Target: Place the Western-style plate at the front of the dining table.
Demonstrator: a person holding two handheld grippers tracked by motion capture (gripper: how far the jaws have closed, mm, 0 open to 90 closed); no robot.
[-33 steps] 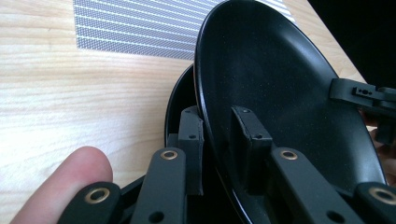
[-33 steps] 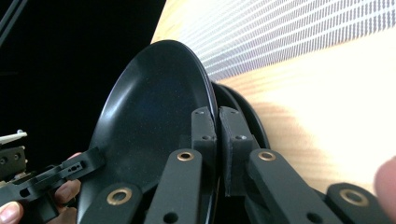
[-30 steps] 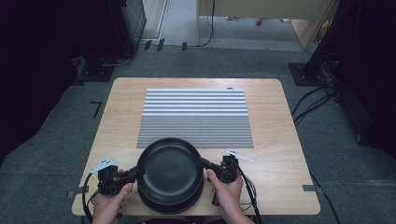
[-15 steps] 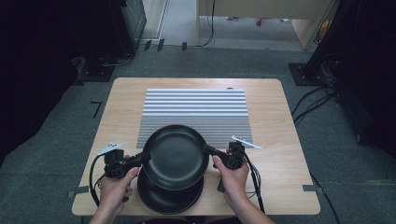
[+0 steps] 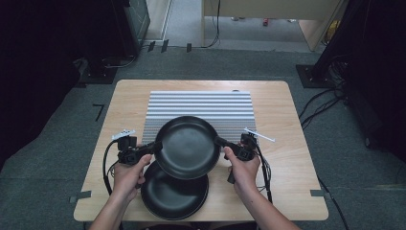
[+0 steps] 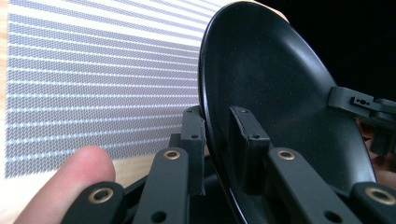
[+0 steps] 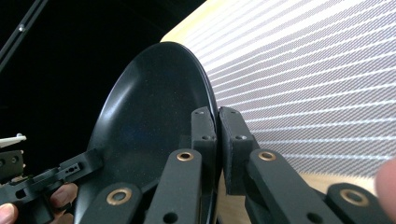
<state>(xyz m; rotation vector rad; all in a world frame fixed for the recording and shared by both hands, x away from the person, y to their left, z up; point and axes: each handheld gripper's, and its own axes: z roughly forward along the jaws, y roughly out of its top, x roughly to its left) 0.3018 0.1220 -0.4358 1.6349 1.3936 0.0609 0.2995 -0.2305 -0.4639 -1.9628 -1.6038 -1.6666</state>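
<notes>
A black plate [image 5: 187,146] hangs above the table, held at its two rims. My left gripper [image 5: 154,145] is shut on its left rim, my right gripper [image 5: 220,142] on its right rim. In the left gripper view the plate [image 6: 271,107] stands on edge between my jaws, with the other gripper [image 6: 359,103] at its far rim. The right gripper view shows the same plate [image 7: 149,126] pinched between my pads, with the left gripper [image 7: 56,179] across it. A second black plate [image 5: 173,194] lies on the table below, near the front edge, partly covered by the lifted one.
A grey-and-white striped mat [image 5: 201,108] covers the middle and far part of the wooden table [image 5: 277,110]. Cables [image 5: 263,167] trail from both grippers over the tabletop. Dark equipment and floor cables surround the table.
Both grippers have lifted the top plate off the lower plate and carried it away from the front edge, toward the striped mat. The lower plate stays where it was.
</notes>
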